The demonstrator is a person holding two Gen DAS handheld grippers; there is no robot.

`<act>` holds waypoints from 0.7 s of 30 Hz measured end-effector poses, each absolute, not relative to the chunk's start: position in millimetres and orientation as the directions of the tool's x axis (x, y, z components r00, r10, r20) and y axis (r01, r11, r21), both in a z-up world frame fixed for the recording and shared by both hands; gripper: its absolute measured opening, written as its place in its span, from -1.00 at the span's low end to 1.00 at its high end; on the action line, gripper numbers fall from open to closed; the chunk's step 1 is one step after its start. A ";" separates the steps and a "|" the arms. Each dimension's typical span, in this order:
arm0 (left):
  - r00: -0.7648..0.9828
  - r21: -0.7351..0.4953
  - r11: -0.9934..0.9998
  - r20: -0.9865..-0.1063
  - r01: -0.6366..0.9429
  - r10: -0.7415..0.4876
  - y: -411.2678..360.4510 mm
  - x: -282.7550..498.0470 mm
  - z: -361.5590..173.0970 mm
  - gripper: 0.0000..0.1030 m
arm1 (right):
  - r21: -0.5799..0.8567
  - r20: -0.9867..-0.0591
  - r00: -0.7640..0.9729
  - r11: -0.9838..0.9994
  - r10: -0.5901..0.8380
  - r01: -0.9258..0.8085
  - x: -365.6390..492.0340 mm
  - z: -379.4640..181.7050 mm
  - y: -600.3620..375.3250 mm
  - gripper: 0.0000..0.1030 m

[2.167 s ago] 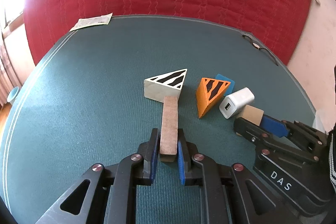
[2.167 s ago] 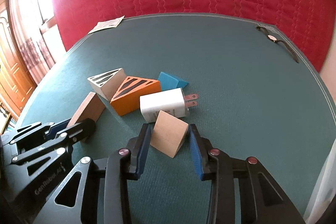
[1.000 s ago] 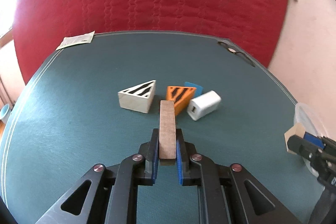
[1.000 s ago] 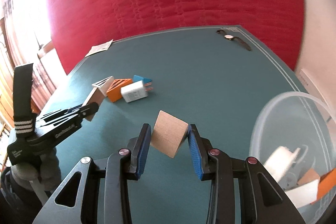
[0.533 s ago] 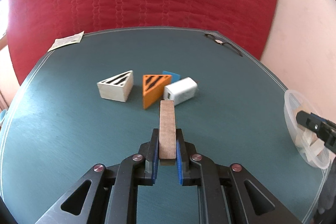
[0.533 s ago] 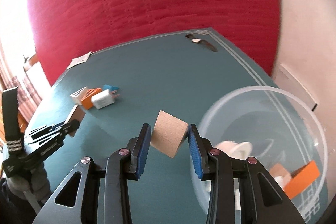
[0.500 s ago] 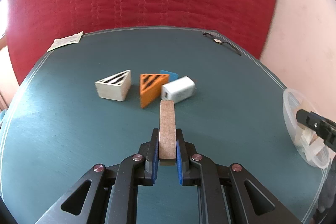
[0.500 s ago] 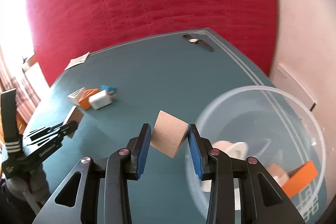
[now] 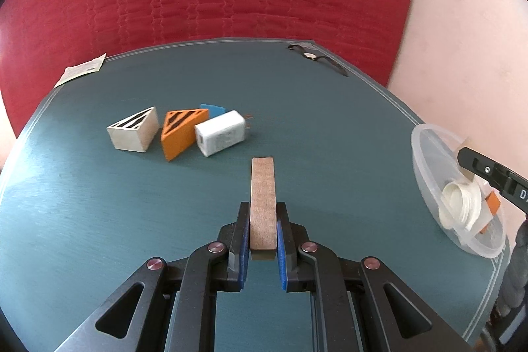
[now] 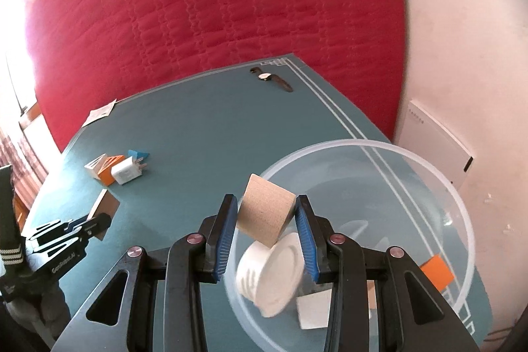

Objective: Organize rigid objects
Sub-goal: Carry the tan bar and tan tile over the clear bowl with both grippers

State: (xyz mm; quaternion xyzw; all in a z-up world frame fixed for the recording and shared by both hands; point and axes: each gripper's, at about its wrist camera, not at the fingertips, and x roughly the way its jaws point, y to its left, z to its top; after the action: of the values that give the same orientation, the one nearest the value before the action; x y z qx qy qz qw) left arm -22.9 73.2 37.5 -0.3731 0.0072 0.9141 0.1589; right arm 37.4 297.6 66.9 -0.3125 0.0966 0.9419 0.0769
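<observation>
While tilted downward, right hand-held gripper (image 10: pixel 265 216) overhangs bowl (image 10: pixel 462 203).

So we've carried both blocks away from the pile (image 9: pixel 178 129). The right gripper (image 10: pixel 265 221) with its tan block (image 10: pixel 265 215) is now over the bowl (image 10: pixel 429 174), and the left gripper (image 9: pixel 262 233) with the plank (image 9: pixel 263 203) has swung toward it too.
</observation>
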 end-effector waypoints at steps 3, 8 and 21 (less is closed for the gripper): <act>-0.668 -0.107 -0.946 -0.684 -0.305 0.293 80.7 -19.2 37.4 -0.73 | 0.131 -0.603 -0.792 -0.967 0.096 -0.217 39.5 67.3 303.8 -0.27; -0.662 -0.108 -0.941 -0.685 -0.321 0.304 91.3 -15.9 38.6 -0.73 | 0.120 -0.608 -0.786 -0.964 0.117 -0.236 42.0 64.7 312.7 -0.27; -0.642 -0.093 -0.918 -0.687 -0.386 0.339 125.1 -11.3 47.9 -0.73 | 0.144 -0.629 -0.759 -0.934 0.170 -0.328 52.4 54.3 355.9 -0.26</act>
State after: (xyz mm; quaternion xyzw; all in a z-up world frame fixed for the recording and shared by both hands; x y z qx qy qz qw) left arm -11.3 125.1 47.9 -0.3726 0.0312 0.9057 0.2000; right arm 52.4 355.9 54.3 -0.3204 0.1237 0.9296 0.1340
